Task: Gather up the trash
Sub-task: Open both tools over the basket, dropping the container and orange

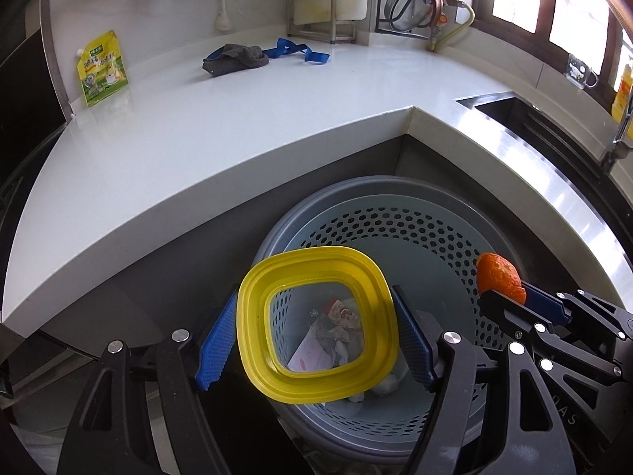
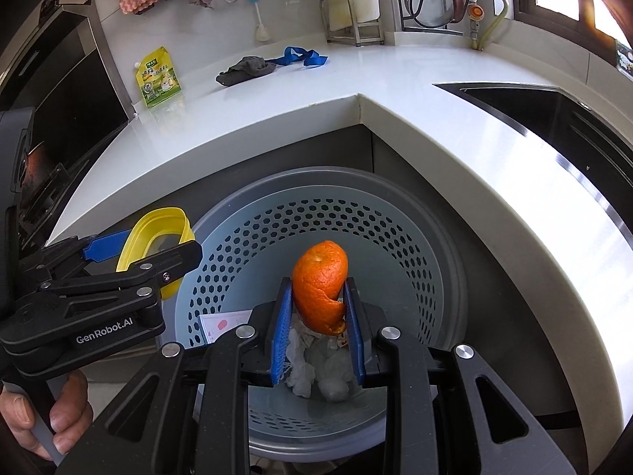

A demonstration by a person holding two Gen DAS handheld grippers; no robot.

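The left gripper (image 1: 316, 332) stands fairly wide, its blue pads clamped on opposite edges of a yellow container (image 1: 316, 320) with a clear bottom, held over the perforated grey bin (image 1: 415, 237); its mouth faces toward the camera and slightly up, and it looks empty. The right gripper (image 2: 316, 316) is narrowed onto a curl of orange peel (image 2: 321, 285), the peel's long axis running upright, its rounded end toward twelve o'clock and its torn tip down between the pads. Both hang above the bin's open mouth. Inside the bin lie crumpled white tissue (image 2: 300, 364), a printed paper (image 2: 221, 322) and a small wrapper (image 1: 344, 312). On the white worktop (image 1: 237, 118), at eleven o'clock, stands a green and yellow pouch (image 1: 103, 69).
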